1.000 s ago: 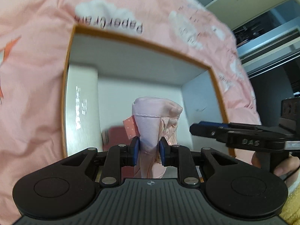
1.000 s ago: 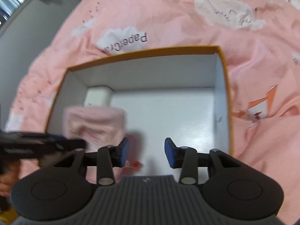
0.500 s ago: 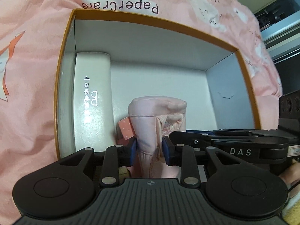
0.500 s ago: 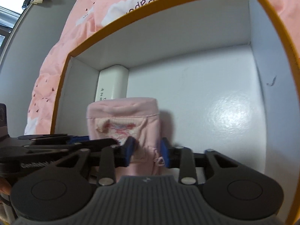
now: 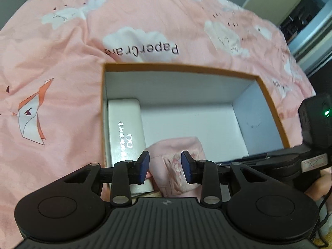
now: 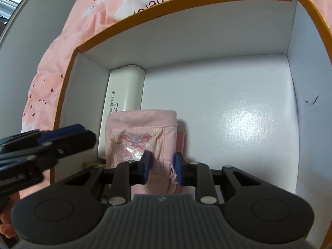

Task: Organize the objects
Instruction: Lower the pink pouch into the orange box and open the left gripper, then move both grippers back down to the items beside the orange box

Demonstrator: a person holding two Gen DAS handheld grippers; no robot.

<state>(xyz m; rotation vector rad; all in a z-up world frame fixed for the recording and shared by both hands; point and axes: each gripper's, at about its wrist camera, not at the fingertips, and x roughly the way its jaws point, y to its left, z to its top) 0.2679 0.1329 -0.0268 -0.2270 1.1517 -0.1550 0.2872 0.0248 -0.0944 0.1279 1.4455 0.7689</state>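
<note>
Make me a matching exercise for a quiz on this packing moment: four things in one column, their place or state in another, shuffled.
Things:
1. folded pink cloth bundle
2. white rectangular case with printed lettering
3. left gripper
4. orange-rimmed cardboard box with white inside

Places or states:
A. fingers apart, gripping nothing
B. resting on the pink cloud-print bedsheet
C. lying along the box's left wall
D. between the right gripper's fingers

Pairs: 1-D, 2-C, 3-A, 4-B
</note>
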